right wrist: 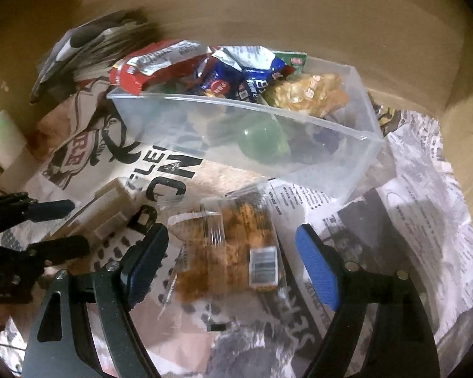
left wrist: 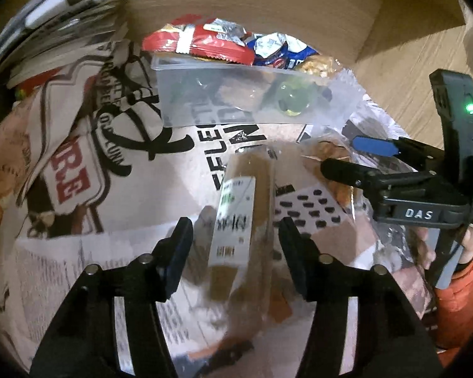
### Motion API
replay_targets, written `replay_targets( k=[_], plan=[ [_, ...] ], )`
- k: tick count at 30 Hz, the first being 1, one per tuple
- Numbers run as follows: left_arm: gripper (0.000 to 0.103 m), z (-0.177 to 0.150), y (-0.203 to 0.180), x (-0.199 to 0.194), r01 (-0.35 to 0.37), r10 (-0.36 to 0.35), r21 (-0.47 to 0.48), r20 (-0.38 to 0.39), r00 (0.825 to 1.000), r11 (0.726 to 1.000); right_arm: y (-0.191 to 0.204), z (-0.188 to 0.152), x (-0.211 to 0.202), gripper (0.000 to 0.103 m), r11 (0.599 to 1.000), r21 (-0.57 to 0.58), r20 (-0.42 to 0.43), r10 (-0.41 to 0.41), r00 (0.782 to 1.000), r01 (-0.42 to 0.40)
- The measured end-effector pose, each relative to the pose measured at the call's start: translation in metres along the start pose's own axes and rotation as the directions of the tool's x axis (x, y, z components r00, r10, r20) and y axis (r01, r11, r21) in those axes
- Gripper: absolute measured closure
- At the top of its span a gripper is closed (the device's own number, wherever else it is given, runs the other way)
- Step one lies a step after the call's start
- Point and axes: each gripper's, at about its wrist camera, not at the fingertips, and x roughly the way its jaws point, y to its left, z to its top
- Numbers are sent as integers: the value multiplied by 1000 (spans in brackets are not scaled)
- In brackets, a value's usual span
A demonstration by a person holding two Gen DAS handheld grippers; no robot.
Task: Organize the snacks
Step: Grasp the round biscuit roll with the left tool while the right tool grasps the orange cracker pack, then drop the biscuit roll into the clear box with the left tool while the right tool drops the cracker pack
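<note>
Both of my grippers gape, holding nothing. Left gripper (left wrist: pixel 235 242) straddles the tan snack bar (left wrist: pixel 247 208) lying on newspaper (left wrist: pixel 78 271); right gripper (right wrist: pixel 233 249) brackets the clear cracker bag (right wrist: pixel 233 245). Both snacks sit just before the half-filled tub (right wrist: pixel 347 160), presumably their destination.

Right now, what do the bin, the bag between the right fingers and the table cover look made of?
Bin: looks like clear, slightly frosted rigid plastic; snacks show through its walls.
Snack bag: thin glossy transparent film, probably plastic; brown pieces visible inside, printed label stuck on.
Table cover: matte printed newspaper, creased.
Right gripper is open around the bag.
</note>
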Motion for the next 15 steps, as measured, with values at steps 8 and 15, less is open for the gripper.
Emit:
replay_targets(
  k=[8,15],
  plan=[
    [66,5,2,18,5,-5,12,10,1000,1000,0,1,5,45,1000,11,6,0,1000,-1],
    [67,0,2,12,6,-6,8,33,999,1000,12,1,-5,48,1000,-5,53,-22,998,22]
  ],
)
